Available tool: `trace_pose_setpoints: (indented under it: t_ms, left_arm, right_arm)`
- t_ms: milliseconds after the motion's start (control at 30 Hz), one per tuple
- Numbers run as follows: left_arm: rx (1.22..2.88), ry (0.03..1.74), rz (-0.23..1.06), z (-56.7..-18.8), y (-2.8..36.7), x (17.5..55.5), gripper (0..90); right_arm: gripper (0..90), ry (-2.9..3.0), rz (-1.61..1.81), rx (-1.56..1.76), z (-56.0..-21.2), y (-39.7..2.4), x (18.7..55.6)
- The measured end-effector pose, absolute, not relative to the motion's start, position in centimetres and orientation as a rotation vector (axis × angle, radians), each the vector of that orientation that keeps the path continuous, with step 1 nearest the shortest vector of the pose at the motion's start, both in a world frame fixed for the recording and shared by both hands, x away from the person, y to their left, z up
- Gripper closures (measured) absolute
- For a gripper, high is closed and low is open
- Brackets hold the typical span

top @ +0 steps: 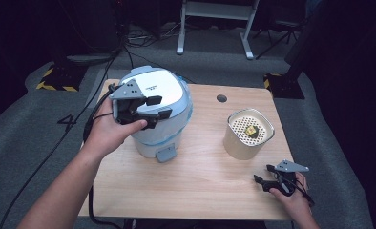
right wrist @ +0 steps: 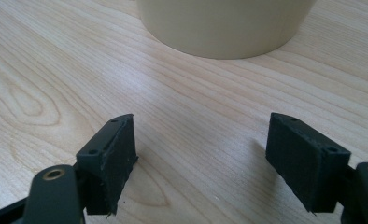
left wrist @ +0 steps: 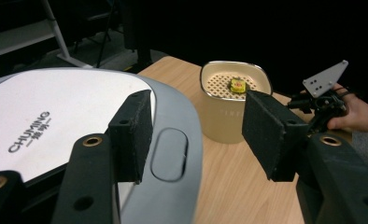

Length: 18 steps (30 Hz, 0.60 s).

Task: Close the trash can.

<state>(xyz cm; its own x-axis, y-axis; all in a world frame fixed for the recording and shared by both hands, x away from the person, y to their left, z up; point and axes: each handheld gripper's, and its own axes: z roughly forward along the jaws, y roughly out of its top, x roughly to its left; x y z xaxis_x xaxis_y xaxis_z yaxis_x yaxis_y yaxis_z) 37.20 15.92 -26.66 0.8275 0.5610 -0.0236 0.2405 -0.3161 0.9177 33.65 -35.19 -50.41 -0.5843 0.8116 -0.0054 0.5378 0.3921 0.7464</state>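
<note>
A white and pale-blue cooker (top: 164, 93) with a closed lid stands at the table's back left. My left gripper (top: 160, 107) hovers over the front of that lid, open, with nothing between its pads; in the left gripper view (left wrist: 198, 135) one pad hangs above the lid beside its oval button (left wrist: 169, 154). To the right stands a cream pot (top: 234, 143) with a perforated insert holding a small yellow-green piece (top: 251, 130). My right gripper (top: 264, 173) rests low near the table's front right, open and empty, its jaws (right wrist: 201, 163) facing the pot's base (right wrist: 224, 28).
The wooden table (top: 200, 181) has a round cable hole (top: 221, 98) at the back. A black cable (top: 93, 114) trails off its left edge. White stand legs (top: 214, 28) and yellow-black floor tape (top: 57, 81) lie beyond.
</note>
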Motion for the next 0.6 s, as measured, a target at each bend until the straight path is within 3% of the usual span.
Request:
trace_pose_setpoints:
  t_ms: [600]
  left_arm:
    - [1.928,0.592,0.352,-31.5,17.7,32.9,40.3]
  right_arm:
    - [24.4,2.286,1.021,1.168,-50.4,-35.2,33.6]
